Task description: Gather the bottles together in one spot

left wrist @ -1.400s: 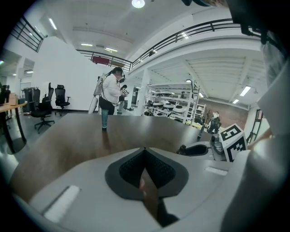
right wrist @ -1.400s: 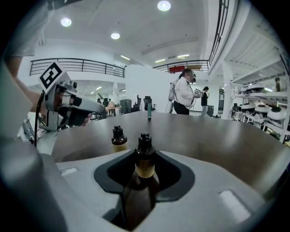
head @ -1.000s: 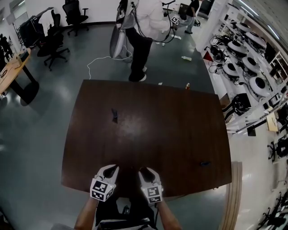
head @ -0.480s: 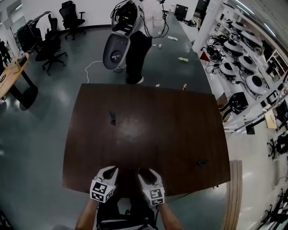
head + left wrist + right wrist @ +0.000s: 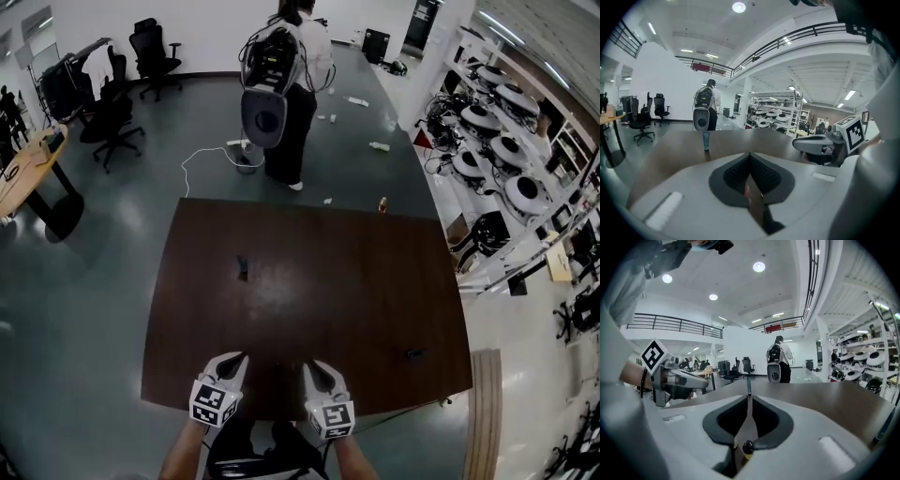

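Note:
A small dark bottle (image 5: 242, 268) stands on the left half of the brown table (image 5: 328, 281); in the left gripper view it is a bluish upright bottle (image 5: 706, 140). A second dark bottle (image 5: 412, 354) is near the right front corner. A small orange one (image 5: 382, 203) is at the far edge. My left gripper (image 5: 234, 358) hovers over the near edge, jaws shut and empty (image 5: 750, 154). Beside it my right gripper (image 5: 310, 367) has just been closing, with nothing between its jaws (image 5: 749, 397); only a thin slit remains.
A person with a backpack (image 5: 281, 89) stands on the floor beyond the table's far edge, by a white cable (image 5: 202, 155). Office chairs (image 5: 112, 103) are at the far left. Shelves of equipment (image 5: 506, 141) line the right side.
The person behind the table has stepped away from its far edge. Both grippers stay over the near edge, a little lower in the picture, with the right one shifted slightly right.

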The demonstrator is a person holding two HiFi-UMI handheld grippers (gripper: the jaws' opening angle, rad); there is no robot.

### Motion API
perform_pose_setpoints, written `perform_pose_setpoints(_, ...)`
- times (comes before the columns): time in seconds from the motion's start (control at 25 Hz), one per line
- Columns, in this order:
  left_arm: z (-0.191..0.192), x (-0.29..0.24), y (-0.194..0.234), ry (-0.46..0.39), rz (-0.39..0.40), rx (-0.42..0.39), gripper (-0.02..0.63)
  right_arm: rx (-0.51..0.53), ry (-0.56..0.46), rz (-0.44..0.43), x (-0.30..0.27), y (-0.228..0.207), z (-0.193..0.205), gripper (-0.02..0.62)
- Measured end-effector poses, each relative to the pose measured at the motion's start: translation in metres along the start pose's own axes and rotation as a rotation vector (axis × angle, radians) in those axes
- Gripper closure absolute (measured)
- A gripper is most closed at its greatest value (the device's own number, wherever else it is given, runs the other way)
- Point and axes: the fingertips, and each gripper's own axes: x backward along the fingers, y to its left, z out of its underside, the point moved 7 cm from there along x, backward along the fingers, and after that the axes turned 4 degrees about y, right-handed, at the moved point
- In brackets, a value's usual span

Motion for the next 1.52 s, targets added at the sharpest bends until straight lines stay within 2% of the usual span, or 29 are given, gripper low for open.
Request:
perform_pose_setpoints(0.16, -0.017, 0.008, 0.011, -0.032, -0.012, -0.001, 0.604, 0.011, -0.033, 0.009, -0.013, 0.003, -0.026, 0.577)
perform_pose_setpoints(0.4, -0.037, 0.023, 0.032, -0.086, -0.023, -0.003, 0.604, -0.012, -0.026, 0.01, -0.035, 0.023, -0.049, 0.592)
perform_pose_setpoints(0.64, -0.048, 0.034, 0.058, -0.111, -0.008, -0.022, 0.604, -0.071, -0.008, -0.001, -0.059, 0.059, -0.06, 0.594)
perform_pose_setpoints(0.88, -0.052, 0.04, 0.091, -0.128, 0.014, -0.044, 0.604, -0.068, 0.016, 0.012, -0.096, 0.095, -0.055, 0.594)
perform_pose_setpoints(1.12, -0.054, 0.048, 0.121, -0.149, 0.027, -0.05, 0.604, -0.078, 0.0, 0.039, -0.122, 0.118, -0.07, 0.594)
perform_pose_setpoints(1.36, -0.061, 0.037, 0.143, -0.17, 0.028, -0.053, 0.604, -0.042, 0.0, 0.061, -0.146, 0.115, -0.087, 0.594)
perform_pose_setpoints(1.52, -0.063, 0.031, 0.156, -0.188, 0.026, 0.012, 0.604, -0.034, 0.02, 0.079, -0.158, 0.108, -0.091, 0.594)
